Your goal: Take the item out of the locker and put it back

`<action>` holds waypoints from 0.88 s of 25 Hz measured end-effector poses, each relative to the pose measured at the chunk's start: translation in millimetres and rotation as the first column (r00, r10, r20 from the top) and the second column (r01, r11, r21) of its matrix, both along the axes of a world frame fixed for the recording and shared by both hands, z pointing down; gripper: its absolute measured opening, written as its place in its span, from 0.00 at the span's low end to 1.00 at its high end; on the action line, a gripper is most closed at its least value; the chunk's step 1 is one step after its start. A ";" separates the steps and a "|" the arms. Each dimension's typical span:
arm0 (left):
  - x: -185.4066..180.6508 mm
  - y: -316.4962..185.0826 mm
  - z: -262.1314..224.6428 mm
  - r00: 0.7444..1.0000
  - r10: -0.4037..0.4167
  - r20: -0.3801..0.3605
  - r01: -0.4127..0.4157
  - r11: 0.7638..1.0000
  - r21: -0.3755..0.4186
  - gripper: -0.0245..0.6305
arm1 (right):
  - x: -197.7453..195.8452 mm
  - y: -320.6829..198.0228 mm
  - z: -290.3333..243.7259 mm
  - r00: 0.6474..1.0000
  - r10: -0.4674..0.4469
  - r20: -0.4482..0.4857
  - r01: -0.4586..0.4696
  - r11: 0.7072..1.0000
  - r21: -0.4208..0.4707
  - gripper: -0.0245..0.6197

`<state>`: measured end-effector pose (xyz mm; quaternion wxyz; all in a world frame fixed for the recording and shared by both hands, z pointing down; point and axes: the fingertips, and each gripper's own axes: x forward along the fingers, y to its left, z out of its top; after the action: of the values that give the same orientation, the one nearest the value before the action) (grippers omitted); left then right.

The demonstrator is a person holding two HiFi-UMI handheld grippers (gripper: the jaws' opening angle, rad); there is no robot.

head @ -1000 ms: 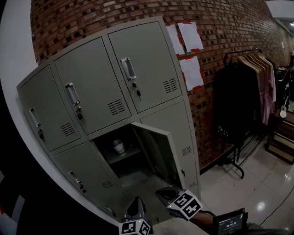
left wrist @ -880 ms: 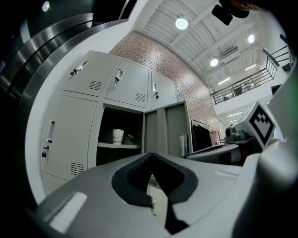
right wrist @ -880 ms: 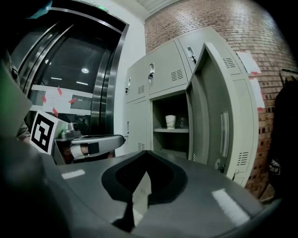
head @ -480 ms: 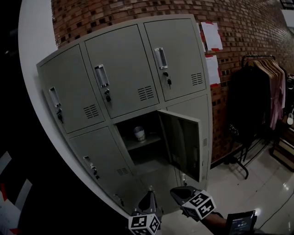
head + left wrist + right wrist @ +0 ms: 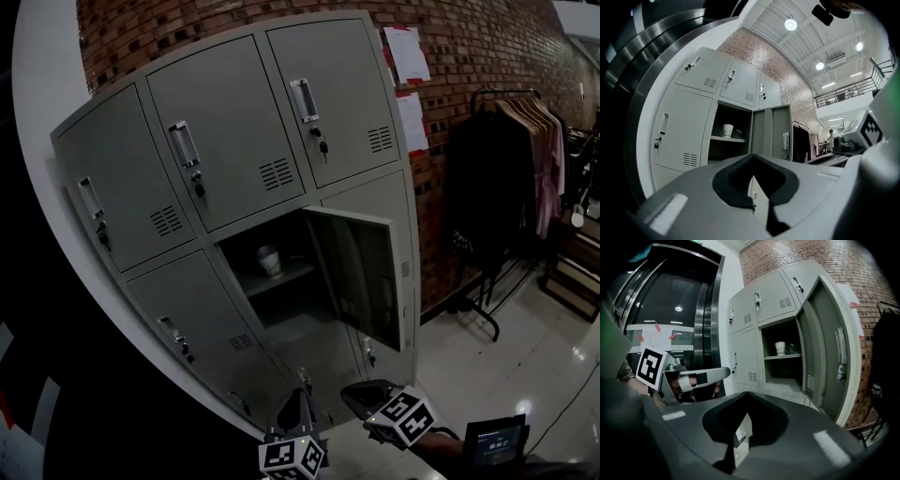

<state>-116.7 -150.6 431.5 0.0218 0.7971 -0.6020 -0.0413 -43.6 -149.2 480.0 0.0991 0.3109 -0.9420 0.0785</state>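
Observation:
A grey locker bank (image 5: pixel 234 141) stands against a brick wall. Its lower middle compartment has its door (image 5: pixel 361 272) swung open to the right. Inside, a pale cup (image 5: pixel 269 261) stands on the shelf (image 5: pixel 281 278); the cup (image 5: pixel 728 130) has a small dark item (image 5: pixel 738 134) beside it, and the cup (image 5: pixel 780 348) shows again in the right gripper view. My left gripper (image 5: pixel 298 405) and right gripper (image 5: pixel 361 394) hang low in front of the lockers, well short of the compartment. Both are shut and hold nothing. My left gripper (image 5: pixel 757 208) and right gripper (image 5: pixel 736 444) point toward the lockers.
A clothes rack (image 5: pixel 511 159) with dark and pink garments stands to the right of the lockers, over a glossy tiled floor (image 5: pixel 506 375). Papers (image 5: pixel 405 52) are taped to the brick wall. A white curved wall (image 5: pixel 47 112) and a dark glass front (image 5: pixel 670 319) lie to the left.
The head view has swung a little, so the lockers sit further left and lower in frame. Both grippers stay low and shut. The door and cup have not moved.

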 end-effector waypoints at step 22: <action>5.7 -0.6 19.0 1.000 0.007 -0.005 -0.007 1.000 -0.015 0.04 | 8.5 -1.0 7.9 1.000 -0.003 0.004 0.003 1.000 -0.019 0.05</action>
<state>-110.9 -151.2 450.5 0.0292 0.7989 -0.5994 -0.0388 -35.1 -150.2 488.0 0.1003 0.3084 -0.9418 0.0879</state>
